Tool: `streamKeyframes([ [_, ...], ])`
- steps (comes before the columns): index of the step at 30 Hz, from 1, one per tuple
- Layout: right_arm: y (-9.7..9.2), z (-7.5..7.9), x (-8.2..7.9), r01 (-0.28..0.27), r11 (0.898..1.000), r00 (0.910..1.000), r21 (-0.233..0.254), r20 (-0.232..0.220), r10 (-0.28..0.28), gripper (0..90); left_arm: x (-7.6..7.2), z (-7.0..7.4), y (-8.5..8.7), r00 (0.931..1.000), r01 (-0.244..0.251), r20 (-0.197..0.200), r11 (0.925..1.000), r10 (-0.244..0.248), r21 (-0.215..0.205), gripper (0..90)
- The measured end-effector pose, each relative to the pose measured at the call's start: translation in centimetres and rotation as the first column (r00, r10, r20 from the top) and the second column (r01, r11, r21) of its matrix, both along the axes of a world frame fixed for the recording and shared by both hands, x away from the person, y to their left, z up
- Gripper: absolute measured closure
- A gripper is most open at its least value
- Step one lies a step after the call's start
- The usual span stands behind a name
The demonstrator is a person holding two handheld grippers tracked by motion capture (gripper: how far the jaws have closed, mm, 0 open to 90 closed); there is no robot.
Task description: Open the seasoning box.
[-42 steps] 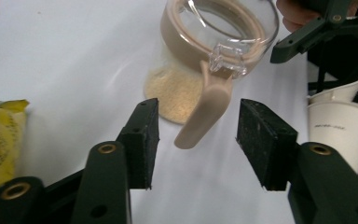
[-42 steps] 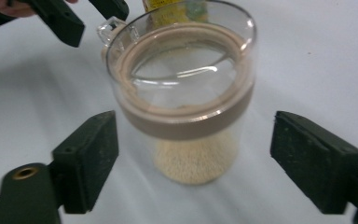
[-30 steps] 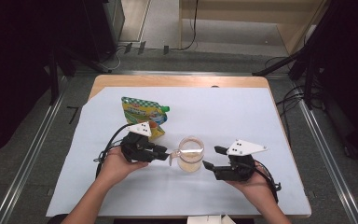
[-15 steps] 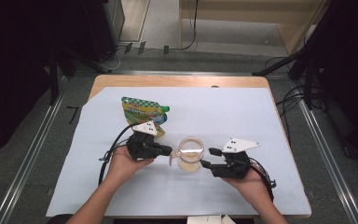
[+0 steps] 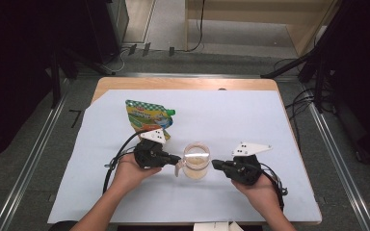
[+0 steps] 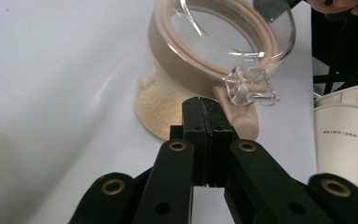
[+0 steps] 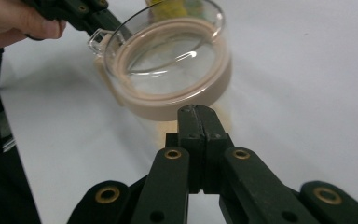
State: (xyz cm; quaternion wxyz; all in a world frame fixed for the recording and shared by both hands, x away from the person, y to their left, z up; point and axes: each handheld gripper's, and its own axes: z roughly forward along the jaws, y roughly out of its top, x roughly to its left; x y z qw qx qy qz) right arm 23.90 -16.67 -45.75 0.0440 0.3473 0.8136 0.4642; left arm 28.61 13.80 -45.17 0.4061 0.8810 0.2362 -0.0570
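In the high view, a clear glass jar [image 5: 196, 161] with a beige sealed lid and pale granules inside is standing on the white-covered desk [image 5: 270, 125]. The left hand-held gripper [image 5: 176, 159] is sitting just left of the jar, the right hand-held gripper [image 5: 214, 164] just right of it, and a yellow-green spouted pouch [image 5: 147, 117] is lying behind the jar.

In the left gripper view, the jaws have just been closing and are now pressing together on nothing, right beside the jar's clear latch [image 6: 251, 86]. A nudge there could be tipping the jar.

In the right gripper view, the jaws have also just been closing and are now meeting empty below the lid's rim [image 7: 168, 105]. Pushing unevenly could be sliding the jar sideways.
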Motion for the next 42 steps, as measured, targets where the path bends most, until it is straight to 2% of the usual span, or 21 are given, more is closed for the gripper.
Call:
streamKeyframes([
  [5,0.7,0.0,-0.3,-0.037,0.999,0.9992,-0.014,0.015,0.037,90.0,-0.2,0.0,-0.1,0.9999,0.006,-0.009,0.9999,-0.006,-0.011,90.0],
  [10,0.7,0.0,-0.3,-0.042,0.999,0.9991,-0.014,0.011,0.042,90.0,-0.2,0.0,-0.1,0.9998,0.006,-0.018,0.9999,-0.006,-0.013,90.0],
  [13,0.7,0.0,-0.3,-0.041,0.999,0.9991,-0.017,0.015,0.041,90.0,-0.3,0.1,-0.2,0.9995,0.003,-0.033,1.0,-0.003,-0.008,90.0],
  [26,0.6,0.0,-0.1,-0.015,1.0,0.9996,-0.01,0.025,0.015,90.0,-0.7,0.4,-0.3,0.9994,0.02,-0.027,0.9998,-0.019,0.004,90.0],
  [28,0.6,0.0,0.0,-0.014,1.0,0.9995,-0.011,0.027,0.014,90.0,-0.8,0.5,-0.2,0.9994,0.026,-0.024,0.9996,-0.026,-0.01,90.0],
  [38,0.6,0.0,0.1,0.0,1.0,0.9996,-0.014,0.028,0.0,90.0,-1.3,0.8,-0.6,0.9976,0.063,-0.029,0.998,-0.063,-0.003,90.0],
  [42,0.4,0.0,0.3,0.014,1.0,0.9997,-0.011,0.021,-0.014,90.0,-1.8,0.8,-1.2,0.9945,0.1,-0.033,0.995,-0.1,0.001,90.0],
])
